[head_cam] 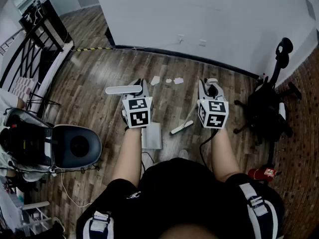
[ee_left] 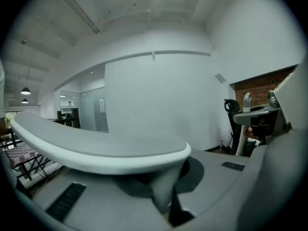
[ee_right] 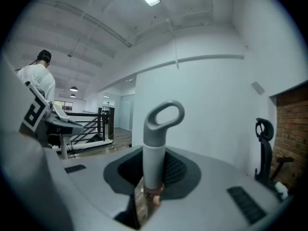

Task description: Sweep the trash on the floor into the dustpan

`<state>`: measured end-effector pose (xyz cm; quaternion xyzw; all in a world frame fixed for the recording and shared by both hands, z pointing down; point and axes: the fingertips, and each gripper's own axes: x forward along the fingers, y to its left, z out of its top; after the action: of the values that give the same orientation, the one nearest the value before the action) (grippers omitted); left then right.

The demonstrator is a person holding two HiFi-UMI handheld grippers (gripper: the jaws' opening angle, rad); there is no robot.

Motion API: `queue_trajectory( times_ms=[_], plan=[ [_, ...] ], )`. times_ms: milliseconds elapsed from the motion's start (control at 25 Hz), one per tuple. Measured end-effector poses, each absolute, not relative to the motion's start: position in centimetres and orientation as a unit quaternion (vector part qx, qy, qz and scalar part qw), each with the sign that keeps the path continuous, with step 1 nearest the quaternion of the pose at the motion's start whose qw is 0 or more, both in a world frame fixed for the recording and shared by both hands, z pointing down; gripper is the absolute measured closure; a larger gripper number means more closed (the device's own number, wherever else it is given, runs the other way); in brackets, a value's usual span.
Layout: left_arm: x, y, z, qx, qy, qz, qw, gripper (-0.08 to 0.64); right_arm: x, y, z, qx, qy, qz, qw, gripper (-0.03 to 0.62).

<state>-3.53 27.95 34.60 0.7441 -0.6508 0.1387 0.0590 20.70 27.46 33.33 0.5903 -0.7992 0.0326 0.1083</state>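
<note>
Three white scraps of trash (head_cam: 168, 80) lie on the wood floor near the wall, ahead of both grippers. My left gripper (head_cam: 141, 90) is shut on the stem of the dustpan's long handle, whose white crossbar (head_cam: 123, 89) (ee_left: 96, 150) sits just above the jaws. The grey dustpan (head_cam: 151, 136) rests on the floor below that hand. In my right gripper (head_cam: 210, 87), shut, stands the broom's grey handle with its loop end (ee_right: 163, 117). The white broom head (head_cam: 182, 127) touches the floor between the two arms, short of the trash.
The white wall (head_cam: 199, 14) runs close behind the trash. A black stand and chair (head_cam: 266, 108) are at the right, with a red object (head_cam: 261, 173) on the floor. A black-and-white machine (head_cam: 70, 146) with cables is at the left, a black railing (head_cam: 30, 54) beyond it.
</note>
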Motion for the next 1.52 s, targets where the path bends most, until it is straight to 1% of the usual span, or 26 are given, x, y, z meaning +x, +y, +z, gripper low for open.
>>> queue_trajectory(
  times_ms=[560, 920, 1280, 1520],
  plan=[
    [-0.7, 25.0, 35.2, 0.744, -0.648, 0.152, 0.061, 0.531, 23.4, 23.7, 33.6, 0.581, -0.808, 0.052, 0.085, 0.515],
    [2.3, 22.1, 33.8, 0.737, -0.658, 0.148, 0.029, 0.532, 25.6, 20.4, 34.5, 0.549, -0.830, 0.067, 0.075, 0.515],
    [4.8, 19.0, 33.5, 0.729, -0.671, 0.134, 0.017, 0.537, 29.1, 16.9, 34.8, 0.546, -0.832, 0.063, 0.075, 0.515],
    [3.7, 15.6, 33.9, 0.724, -0.679, 0.120, 0.027, 0.545, 29.5, 14.1, 35.5, 0.557, -0.824, 0.053, 0.092, 0.515]
  ],
)
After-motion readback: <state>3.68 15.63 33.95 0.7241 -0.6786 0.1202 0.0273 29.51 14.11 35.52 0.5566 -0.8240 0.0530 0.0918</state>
